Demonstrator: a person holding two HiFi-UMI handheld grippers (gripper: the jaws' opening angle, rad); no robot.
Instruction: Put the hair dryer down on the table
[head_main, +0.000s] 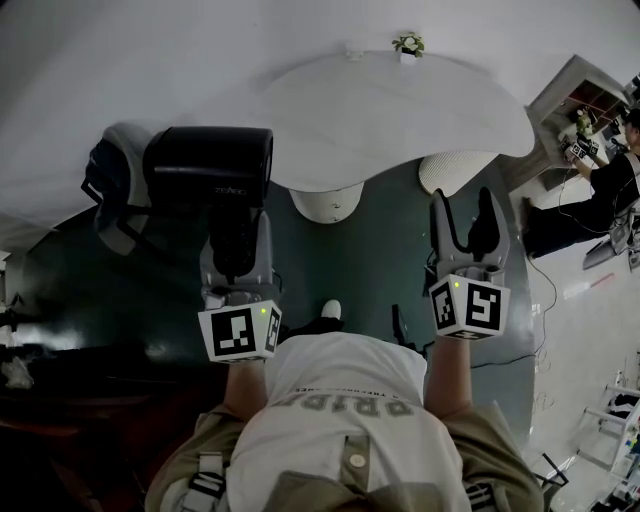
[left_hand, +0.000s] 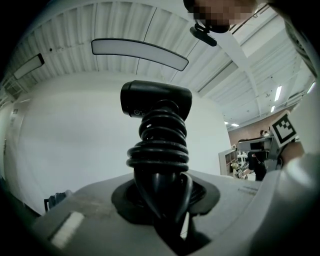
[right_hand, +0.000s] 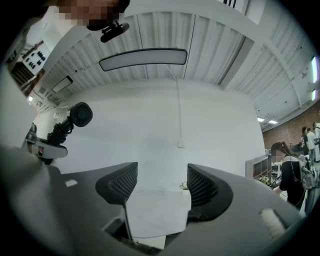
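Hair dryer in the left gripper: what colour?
The hair dryer is black all over; it shows best in the head view.

left claw (head_main: 237, 240): raised, clamped on hair dryer (head_main: 208, 165) | right claw (head_main: 464, 215): raised, jaws apart, empty

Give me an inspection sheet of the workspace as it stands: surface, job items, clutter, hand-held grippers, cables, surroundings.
Surface: white table ahead, with only a small potted plant at its far edge.
Job's things: black hair dryer, held upright in the air, not yet set down.
Clutter: nothing seen besides the plant.
Grippers: left hand-held gripper shut on the hair dryer's handle; right hand-held gripper open and empty.
Cables: the dryer's cord is coiled round its handle; a thin cable lies on the floor at right.
Surroundings: dark green floor; shelving and a person at far right.
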